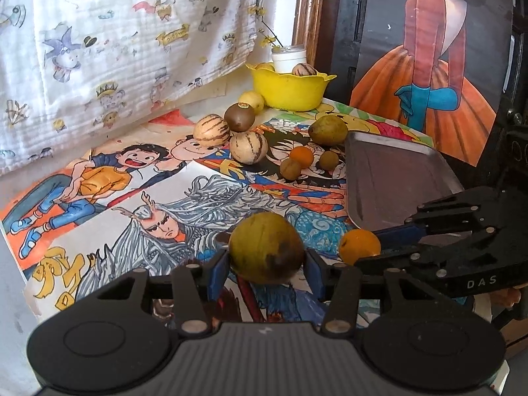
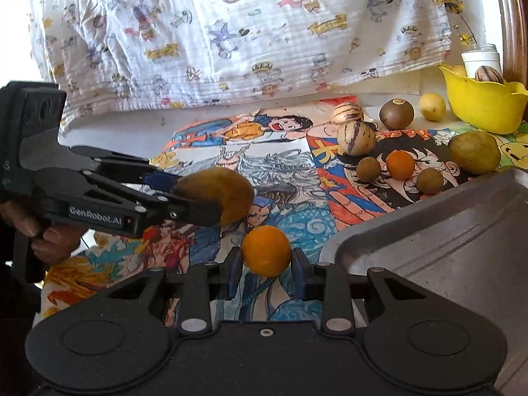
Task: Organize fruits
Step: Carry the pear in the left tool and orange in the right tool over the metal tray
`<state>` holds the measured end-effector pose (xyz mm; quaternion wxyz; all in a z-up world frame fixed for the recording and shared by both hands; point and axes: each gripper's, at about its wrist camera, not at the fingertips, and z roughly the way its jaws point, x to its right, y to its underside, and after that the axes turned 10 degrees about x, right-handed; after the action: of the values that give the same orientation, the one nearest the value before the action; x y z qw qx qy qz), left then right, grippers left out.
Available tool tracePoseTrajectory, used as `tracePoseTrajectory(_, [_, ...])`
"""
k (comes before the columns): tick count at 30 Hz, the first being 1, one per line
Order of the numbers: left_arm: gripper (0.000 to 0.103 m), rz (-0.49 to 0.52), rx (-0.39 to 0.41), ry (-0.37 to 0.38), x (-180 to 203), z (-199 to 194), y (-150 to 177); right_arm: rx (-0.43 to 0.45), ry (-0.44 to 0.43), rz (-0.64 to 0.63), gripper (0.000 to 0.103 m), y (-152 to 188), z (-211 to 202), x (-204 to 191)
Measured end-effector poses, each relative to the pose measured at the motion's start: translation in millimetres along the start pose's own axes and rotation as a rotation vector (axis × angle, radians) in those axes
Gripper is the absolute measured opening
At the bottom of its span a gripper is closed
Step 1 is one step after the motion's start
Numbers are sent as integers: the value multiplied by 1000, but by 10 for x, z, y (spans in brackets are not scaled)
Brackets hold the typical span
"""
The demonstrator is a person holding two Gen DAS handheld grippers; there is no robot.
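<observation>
Your left gripper (image 1: 266, 260) pinches the green-brown fruit (image 1: 266, 247) between its fingers, your right gripper (image 2: 266, 259) pinches the orange (image 2: 266, 250) likewise (both lifted, apparently), so lower each over the steel tray (image 2: 445, 237) beside the right fingers before releasing.

left hand-held gripper (image 1: 266, 262) clamped, right hand-held gripper (image 2: 266, 260) clamped, side by side

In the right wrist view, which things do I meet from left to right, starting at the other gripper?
left gripper holding green-brown fruit → orange in right gripper → metal tray → yellow bowl
</observation>
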<state>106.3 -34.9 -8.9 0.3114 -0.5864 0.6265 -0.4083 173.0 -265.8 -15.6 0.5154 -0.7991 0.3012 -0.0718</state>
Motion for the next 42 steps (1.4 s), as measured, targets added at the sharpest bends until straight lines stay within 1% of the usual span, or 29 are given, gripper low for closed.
tracePoseTrajectory(8, [55, -37, -34, 11, -67, 15, -11, -7, 5, -30, 34, 13, 11, -23])
tracePoseTrajectory(11, [56, -73, -79, 13, -84, 93, -10, -9, 6, -40, 34, 14, 12, -32])
tracePoseTrajectory(13, [56, -100, -92, 16, -102, 127, -4, -9, 8, -45, 34, 14, 13, -37])
tracePoseTrajectory(27, [56, -137, -102, 11, -125, 175, -52, -9, 16, -127, 34, 14, 33, -117])
tracePoseTrajectory(36, [55, -152, -83, 14, -146, 165, -25, 14, 20, -112, 34, 49, 9, -115])
tracePoseTrajectory(42, [55, -177, -62, 32, -184, 124, 14, 40, 23, -92, 34, 85, -13, -102])
